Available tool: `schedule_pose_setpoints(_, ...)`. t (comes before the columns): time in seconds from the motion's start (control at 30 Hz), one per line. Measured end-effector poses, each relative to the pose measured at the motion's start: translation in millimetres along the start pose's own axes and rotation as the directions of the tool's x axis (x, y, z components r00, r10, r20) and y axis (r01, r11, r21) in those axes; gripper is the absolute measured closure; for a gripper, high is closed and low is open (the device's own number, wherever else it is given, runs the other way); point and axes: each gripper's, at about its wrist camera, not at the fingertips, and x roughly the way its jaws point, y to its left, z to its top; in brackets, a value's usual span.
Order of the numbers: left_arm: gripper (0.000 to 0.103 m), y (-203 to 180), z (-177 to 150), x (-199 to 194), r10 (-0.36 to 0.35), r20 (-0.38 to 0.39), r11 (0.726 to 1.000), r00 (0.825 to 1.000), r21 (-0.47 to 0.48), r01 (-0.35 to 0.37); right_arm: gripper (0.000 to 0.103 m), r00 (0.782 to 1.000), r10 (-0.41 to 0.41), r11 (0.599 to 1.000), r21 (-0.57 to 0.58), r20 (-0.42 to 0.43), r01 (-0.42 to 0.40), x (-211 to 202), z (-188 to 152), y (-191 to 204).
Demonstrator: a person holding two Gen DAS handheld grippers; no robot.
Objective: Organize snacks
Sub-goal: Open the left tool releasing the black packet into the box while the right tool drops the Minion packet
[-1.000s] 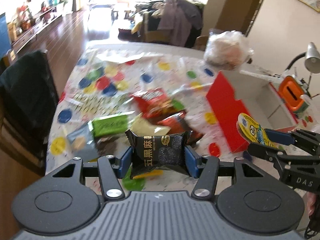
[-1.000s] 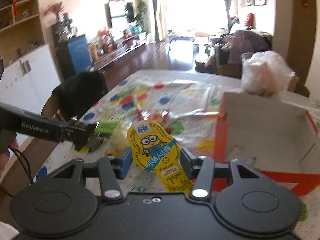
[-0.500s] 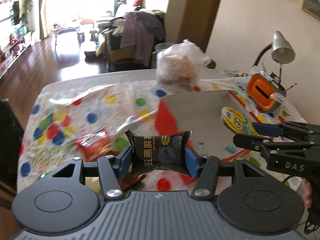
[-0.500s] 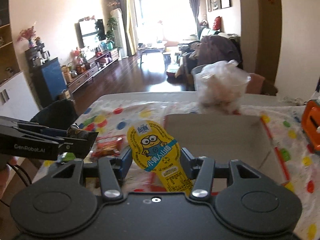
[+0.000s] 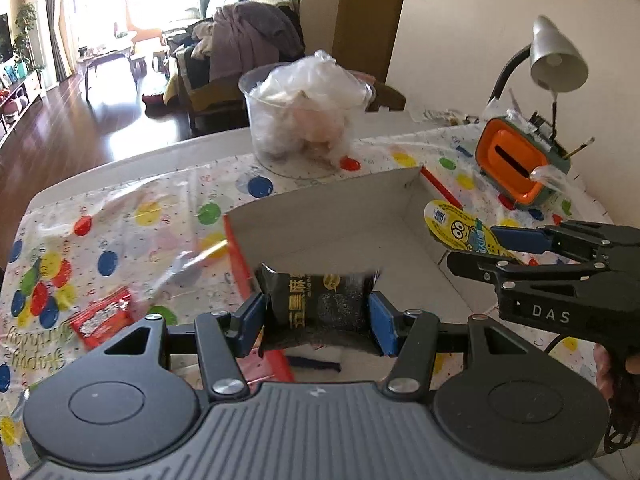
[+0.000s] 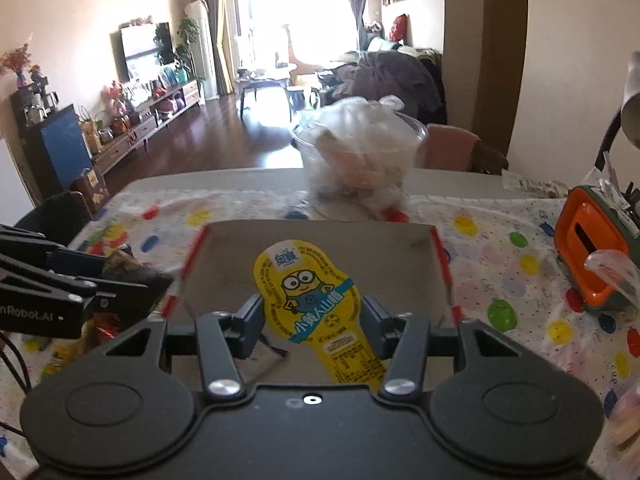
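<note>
Cardboard box [image 5: 340, 216], grey inside with red edges, lies open below both your grippers. Your left gripper [image 5: 318, 312] pinches a glossy black sesame snack packet [image 5: 320, 300] by its crinkled sides; your right gripper [image 6: 312, 316] clamps a flat yellow minion-print snack pack [image 6: 308, 296], paddle-shaped and stiff. Bring each well past the box rim, lower close to the floor, then spread the jaws so neither slippery wrapper slides out onto the dotted plastic tablecloth [image 5: 120, 216].
</note>
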Motion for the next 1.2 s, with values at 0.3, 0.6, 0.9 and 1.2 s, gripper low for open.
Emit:
schedule_pose_setpoints(0.3,0.048,-25,13,56,0.04,-0.07,0.999,0.997,0.019,-0.039,0.052,0.994,0.018,0.999,-0.041,-0.106,-0.022,47,-3,-33)
schedule_pose_setpoints(0.6,0.048,-24,5,91,0.101,-0.16,0.995,0.982,-0.009,-0.104,0.052,0.968,0.046,0.985,-0.148,-0.247,-0.084,101,-13,-25)
schedule_pose_setpoints(0.9,0.048,-31,-2,99,0.116,-0.18,0.993,0.977,-0.009,-0.119,0.052,0.94,0.055,0.978,-0.172,-0.336,-0.118,119,-20,-29)
schedule_pose_setpoints(1.2,0.048,-34,-1,94,0.115,-0.161,0.993,0.98,-0.016,-0.119,0.051,0.949,0.102,0.983,-0.117,-0.298,-0.142,100,-18,-41)
